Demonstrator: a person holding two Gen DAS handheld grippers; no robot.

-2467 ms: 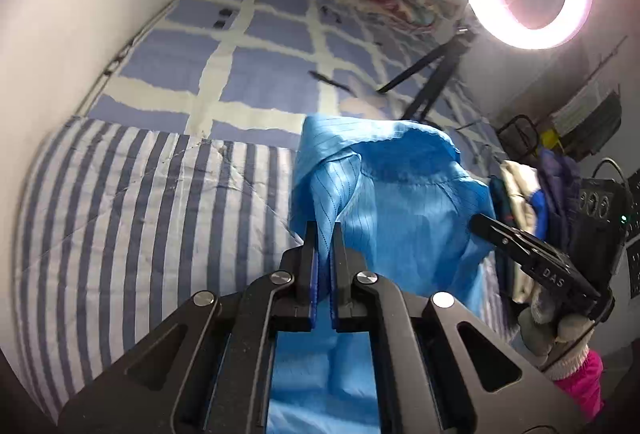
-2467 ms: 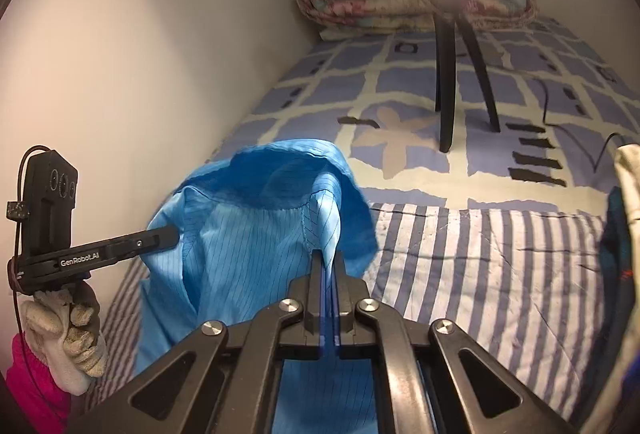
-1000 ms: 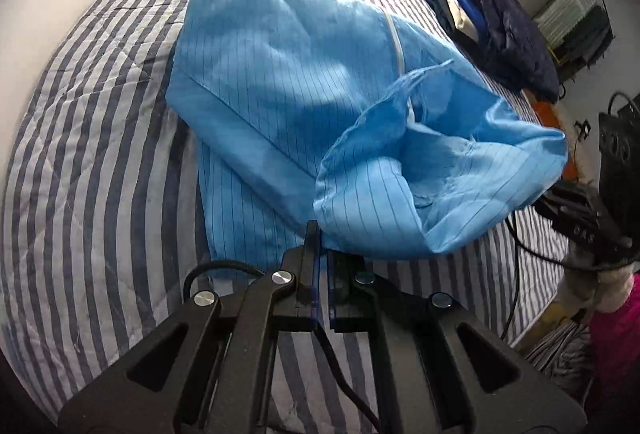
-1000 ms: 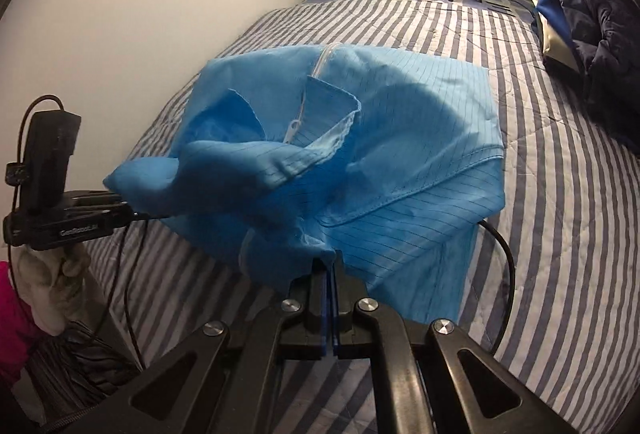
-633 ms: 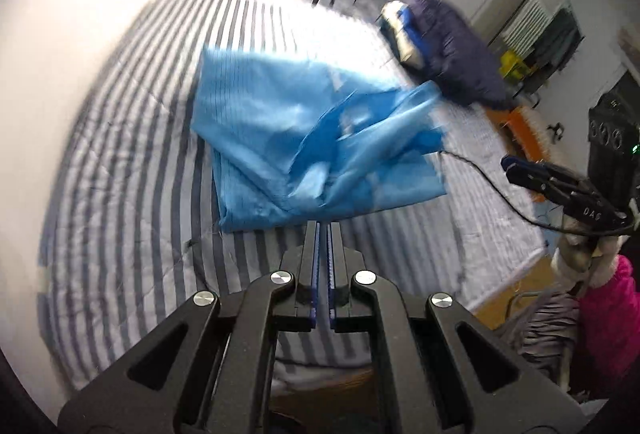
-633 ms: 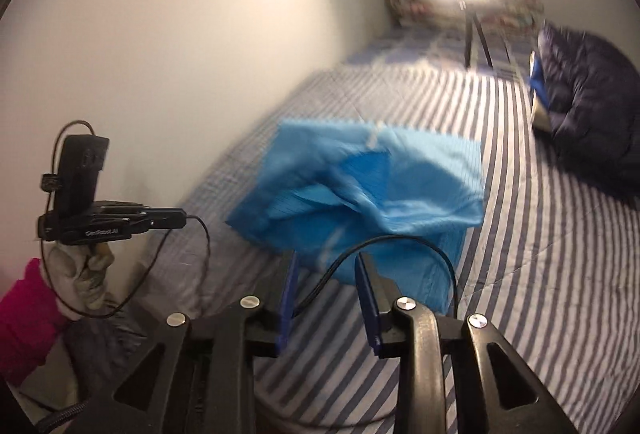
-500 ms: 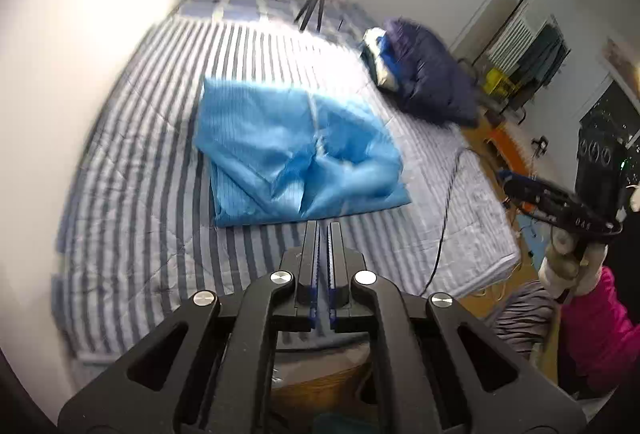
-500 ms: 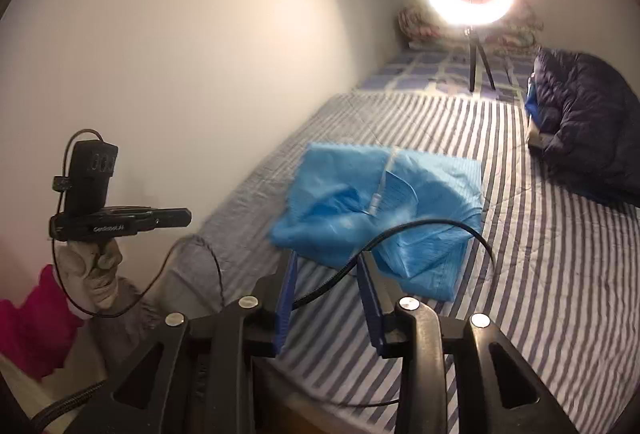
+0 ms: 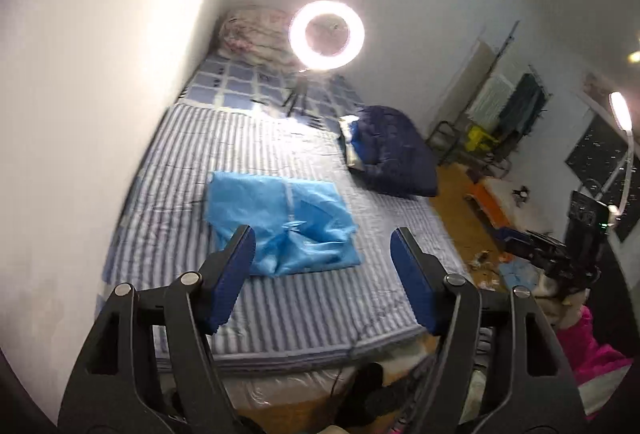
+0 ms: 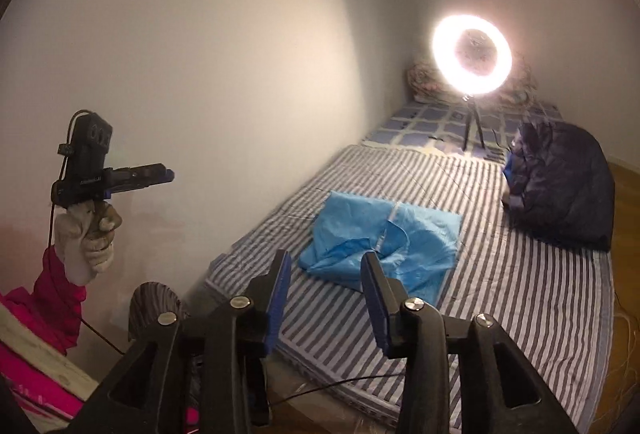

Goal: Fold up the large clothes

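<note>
Striped grey-and-white bedding covers the bed [image 9: 304, 298], the largest thing in either view, running from the near edge back to a checked blue sheet [image 9: 248, 84] at about 12 o'clock. Against the far wall a ring light [image 10: 472, 55] glares on its tripod, in front of a rolled floral quilt [image 9: 256, 34]. A dark navy padded jacket [image 10: 560, 182] is heaped at roughly 2 o'clock of the bed, well apart from the work.

Near the middle of the mattress lies the blue garment [image 9: 280, 222], thin pinstriped cloth with a pale zip line down its middle. It lies in a rough rectangle; the half nearest the foot of the bed is bunched and rumpled, so the fold looks unfinished to me.

Nothing holds it. The left gripper [image 9: 322, 274] hangs clear of the bed with its jaws spread wide and empty; the right gripper [image 10: 326, 298] is likewise clear, jaws parted more narrowly and empty.

The cloth should be light, limp and a little slick, likely to slide and billow rather than keep a crease. I would pinch it at the two rumpled corners around 6 o'clock, along a hem or seam where the layers are thicker, and pull them taut.
</note>
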